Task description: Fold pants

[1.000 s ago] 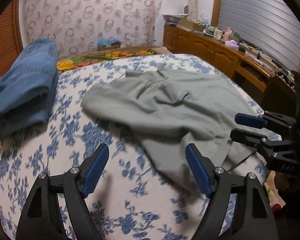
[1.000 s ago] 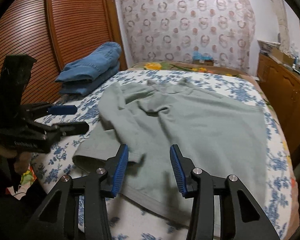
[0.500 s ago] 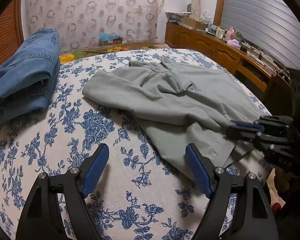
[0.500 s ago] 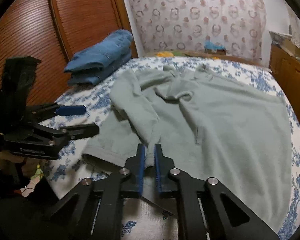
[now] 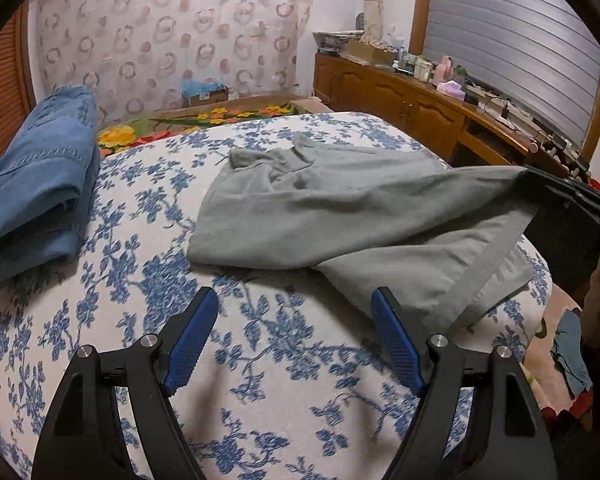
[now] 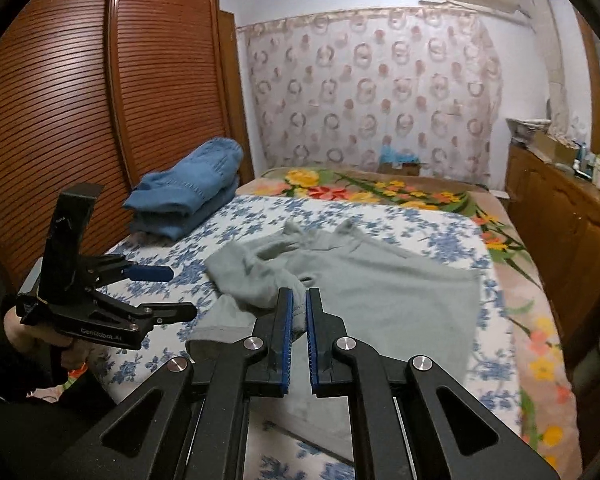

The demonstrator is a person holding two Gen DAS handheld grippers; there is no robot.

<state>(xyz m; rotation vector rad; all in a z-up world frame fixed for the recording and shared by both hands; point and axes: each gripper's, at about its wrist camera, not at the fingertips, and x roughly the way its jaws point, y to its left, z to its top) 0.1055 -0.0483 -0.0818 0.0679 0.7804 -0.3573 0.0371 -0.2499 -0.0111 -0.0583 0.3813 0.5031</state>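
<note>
Above bed [image 5: 260,360], pants [image 5: 340,208] edge now lifted.

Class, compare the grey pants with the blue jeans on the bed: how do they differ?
The grey pants lie spread and rumpled; the blue jeans sit folded in a stack. The right tool grips the pants' edge; nothing touches the jeans. The pants are mid-bed; the jeans lie by the wardrobe. Both rest on the floral sheet.

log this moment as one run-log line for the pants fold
step: lifting hem | right gripper: shut on grey pants, edge raised off bed | left gripper: open, holding nothing | folded jeans: far left
</note>
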